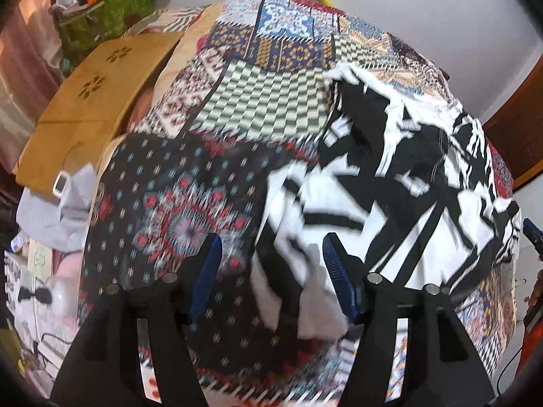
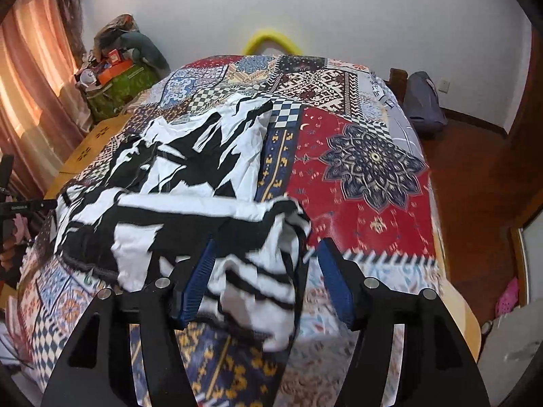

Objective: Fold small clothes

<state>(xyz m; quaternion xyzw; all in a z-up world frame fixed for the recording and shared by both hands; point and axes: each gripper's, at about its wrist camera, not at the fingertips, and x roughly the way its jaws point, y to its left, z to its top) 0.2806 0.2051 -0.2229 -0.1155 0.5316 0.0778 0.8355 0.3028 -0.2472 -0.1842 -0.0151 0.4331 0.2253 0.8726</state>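
Observation:
A black-and-white patterned garment [image 1: 407,176] lies rumpled on the patchwork bed cover [image 1: 264,101]. My left gripper [image 1: 271,264] stands open over its near left corner; a loose fold of cloth lies between the blue pads, closer to the right finger [image 1: 336,278], and is not pinched. In the right wrist view the same garment [image 2: 190,176] spreads across the left half of the bed cover [image 2: 366,176]. My right gripper [image 2: 266,264] is open too, with the garment's near right corner draped between its fingers and against the left finger [image 2: 200,278].
A wooden board [image 1: 88,101] with flower cut-outs runs along the bed's left side, and a green bag [image 2: 118,88] piled with clutter sits beyond it. Pink curtains [image 2: 30,101] hang at the left. A grey bag [image 2: 424,101] rests on the wooden floor at the right.

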